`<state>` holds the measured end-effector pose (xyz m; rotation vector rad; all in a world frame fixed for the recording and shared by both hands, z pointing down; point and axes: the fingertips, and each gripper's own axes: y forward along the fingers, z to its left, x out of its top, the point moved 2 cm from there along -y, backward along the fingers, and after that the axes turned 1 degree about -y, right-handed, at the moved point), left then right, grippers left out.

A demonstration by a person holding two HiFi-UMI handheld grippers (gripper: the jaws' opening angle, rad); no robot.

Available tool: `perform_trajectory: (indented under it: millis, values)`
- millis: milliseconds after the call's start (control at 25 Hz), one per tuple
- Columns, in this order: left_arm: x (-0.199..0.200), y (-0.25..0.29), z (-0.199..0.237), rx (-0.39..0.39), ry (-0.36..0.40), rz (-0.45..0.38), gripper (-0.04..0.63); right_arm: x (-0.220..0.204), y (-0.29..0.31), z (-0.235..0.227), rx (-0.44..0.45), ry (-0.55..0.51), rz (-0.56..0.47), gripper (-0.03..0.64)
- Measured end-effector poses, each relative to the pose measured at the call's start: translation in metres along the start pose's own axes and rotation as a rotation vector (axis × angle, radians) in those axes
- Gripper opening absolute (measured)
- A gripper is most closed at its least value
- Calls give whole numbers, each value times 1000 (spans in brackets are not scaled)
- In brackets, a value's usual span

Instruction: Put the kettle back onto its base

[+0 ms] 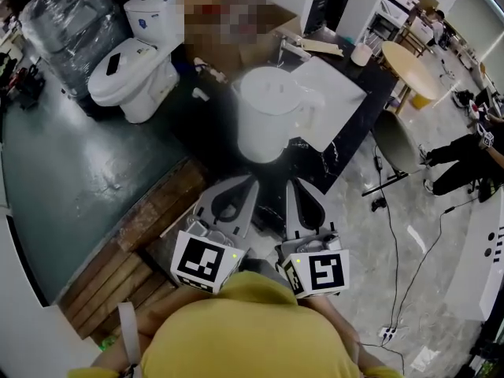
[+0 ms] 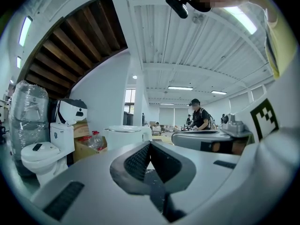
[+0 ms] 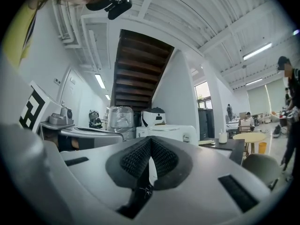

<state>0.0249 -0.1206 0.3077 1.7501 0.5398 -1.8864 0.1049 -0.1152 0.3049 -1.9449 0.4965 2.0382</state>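
The white kettle (image 1: 268, 120) stands upright on the dark table (image 1: 324, 162), at its near left part, just in front of a white board (image 1: 337, 93) lying flat on the same table. No view shows whether a base sits beneath it.

Both tongs are held level, side by side and close to the person, pointing toward the kettle and well short of it. The left tongs (image 1: 249, 179) have their ribbed pads pressed together with nothing between them. The right tongs (image 1: 294, 184) are likewise closed and empty.

Left of the table, a white toilet (image 1: 130, 77) stands on the green floor. A round yellow table (image 1: 413, 69) stands far right.
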Motion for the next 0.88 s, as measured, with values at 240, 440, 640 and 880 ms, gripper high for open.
perform_trajectory:
  millis: [240, 440, 640, 880]
  values:
    - [-9, -11, -12, -2, 6, 11, 11, -4, -14, 11, 21, -11, -2, 16]
    - [-8, -11, -21, -21, -3, 4, 11, 0, -21, 10, 23, -35, -6, 17]
    - [-4, -13, -29, -15, 6, -6, 11, 3, -28, 12, 38, -42, -7, 17]
    - [-8, -10, -25, -1, 18, -16, 11, 0, -24, 8, 51, -53, -15, 17]
